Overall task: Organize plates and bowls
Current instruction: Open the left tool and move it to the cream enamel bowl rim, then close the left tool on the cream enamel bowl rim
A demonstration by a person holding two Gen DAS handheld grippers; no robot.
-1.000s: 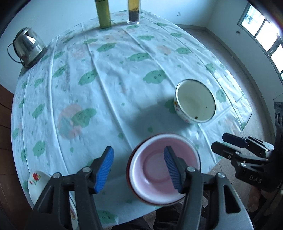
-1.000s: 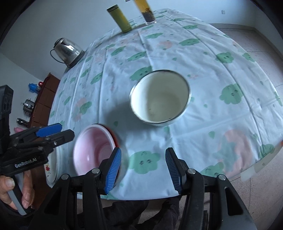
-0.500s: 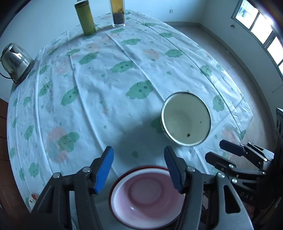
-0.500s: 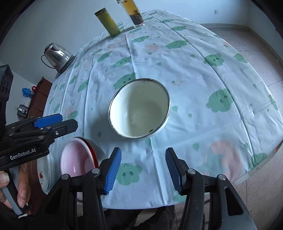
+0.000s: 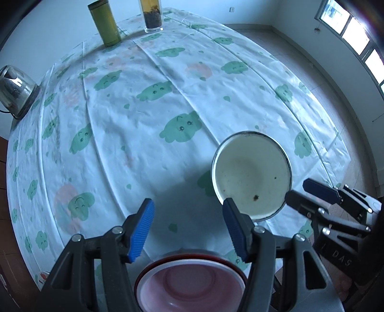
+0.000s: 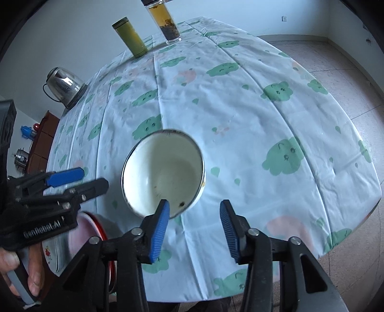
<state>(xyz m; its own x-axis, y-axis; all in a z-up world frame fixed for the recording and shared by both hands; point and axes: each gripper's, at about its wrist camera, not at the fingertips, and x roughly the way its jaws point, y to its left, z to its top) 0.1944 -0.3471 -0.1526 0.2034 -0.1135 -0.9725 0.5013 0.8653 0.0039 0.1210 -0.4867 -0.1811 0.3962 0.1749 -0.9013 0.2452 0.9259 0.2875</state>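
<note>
1. The round worktop (image 5: 134, 124) wears a thin, creased white cloth printed with green cloud faces and pale pink blotches.
2. A white enamel bowl (image 5: 252, 175) with a dark metal rim and a few dark specks inside stands on the cloth near the front edge.
3. A shallow pink bowl (image 5: 189, 283) with a red outer rim sits at the front edge, nearer than the white bowl; beside it lies a white plate (image 6: 51, 252) with a red flower print.
4. The left gripper (image 5: 187, 228), with ribbed blue pads, is open above the cloth and holds nothing.
5. The right gripper (image 6: 194, 228) is closing; its left pad overlaps the white bowl's near rim, but nothing is clamped.
6. At the far edge stand a green cylindrical flask (image 5: 105, 24), a clear tea glass (image 5: 151, 16) and a shiny steel kettle (image 6: 64, 86).
</note>
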